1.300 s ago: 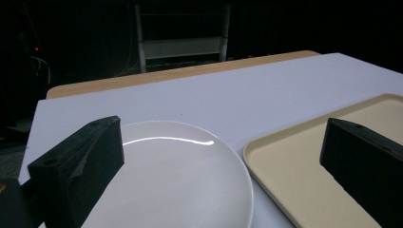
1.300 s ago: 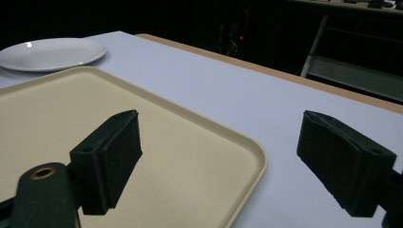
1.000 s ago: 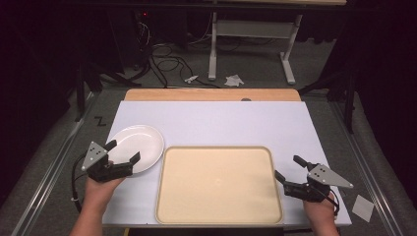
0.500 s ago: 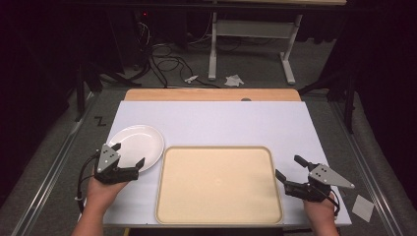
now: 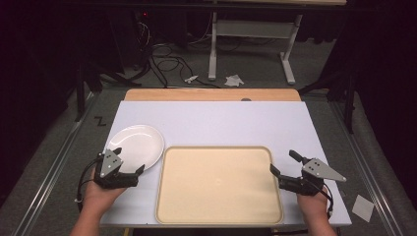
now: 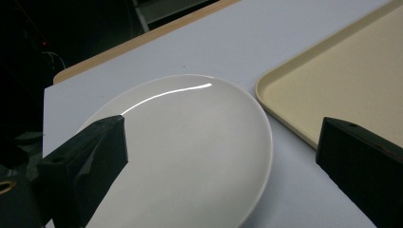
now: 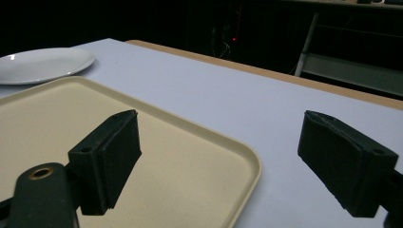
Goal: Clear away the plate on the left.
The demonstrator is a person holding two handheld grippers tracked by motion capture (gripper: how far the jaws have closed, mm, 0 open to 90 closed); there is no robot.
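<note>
At the tray's left edge, your left hand comes up from the near side of the desk, forearm angled slightly inward, and carries the left gripper low over the surface. Its jaws stand wide apart and point toward the plate, which lies flat on the desk just left of the tray's far-left corner. From the left gripper view, one jaw sits over the plate's near-left part and the other hangs over the bare strip of desk beside the tray's rim; I cannot tell whether the first jaw touches the plate. Nothing is clamped between them.

Off the tray's right edge, your right hand rests near the desk's front corner, wrist straight, holding the right gripper level with its grey three-cornered plate pointing away from the tray. Its jaws are also spread wide and empty. In the right gripper view, one jaw hangs over the tray's near-right corner and the other over the bare desk beyond the rim, with the plate far off past the tray's opposite side.

No brand, label or readable writing shows on the plate, the tray or either gripper.
</note>
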